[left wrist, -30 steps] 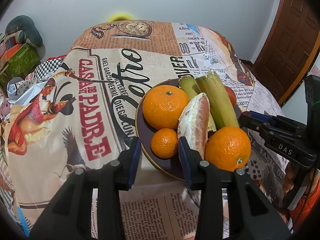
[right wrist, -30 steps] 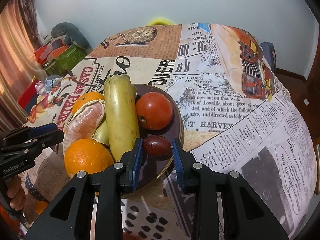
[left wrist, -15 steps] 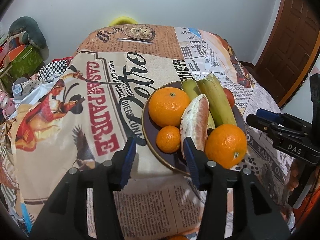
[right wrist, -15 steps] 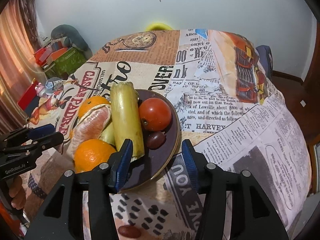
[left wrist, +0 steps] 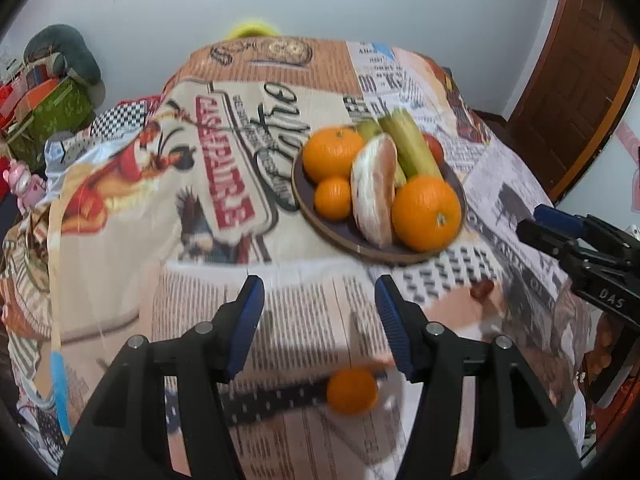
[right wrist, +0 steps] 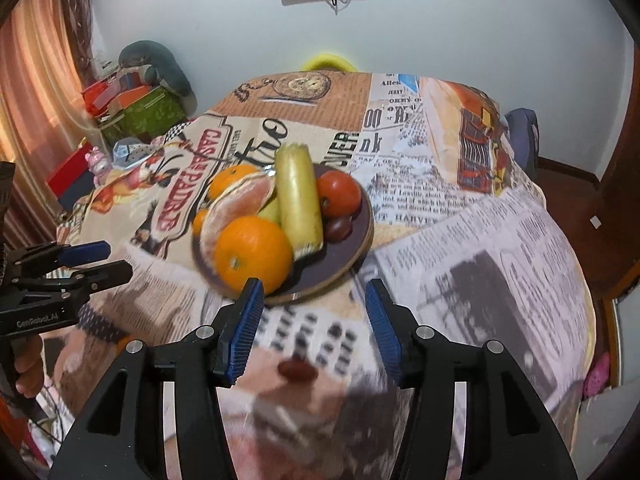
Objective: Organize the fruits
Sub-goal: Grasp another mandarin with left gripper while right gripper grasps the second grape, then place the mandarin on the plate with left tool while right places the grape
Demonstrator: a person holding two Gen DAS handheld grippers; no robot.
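- Your left gripper point(left wrist: 318, 294) has its blue-padded fingers point(left wrist: 251, 322) spread wide with nothing between them; it hangs above the printed tablecloth point(left wrist: 224, 184), on the near side of the plate point(left wrist: 340, 236).
- Your right gripper point(right wrist: 314, 298) is likewise spread and empty, its fingertips just short of the plate's near rim in its own view.
- The plate sits on the tablecloth and holds most of the fruit: a big orange point(left wrist: 426, 212) at the near edge, a peeled citrus half point(left wrist: 374, 196) leaning against it, a small mandarin point(left wrist: 333, 198) beside that, and another orange point(left wrist: 333, 154) behind.
- A banana point(right wrist: 298, 200) lies lengthwise across the plate's middle, with a tomato point(right wrist: 340, 194) to its right and a dark date point(right wrist: 338, 227) just in front of the tomato.
- Two pieces remain off the plate. A loose mandarin point(left wrist: 352, 390) lies on the cloth near you, low between your left gripper's fingers in that view.
- A second date point(right wrist: 297, 370) lies on the cloth below and between your right gripper's fingers; the left camera shows it as a blurred reddish shape point(left wrist: 482, 289) to the right of the plate.
- Both views are motion-blurred near the bottom, so finer details of the loose fruit cannot be made out.
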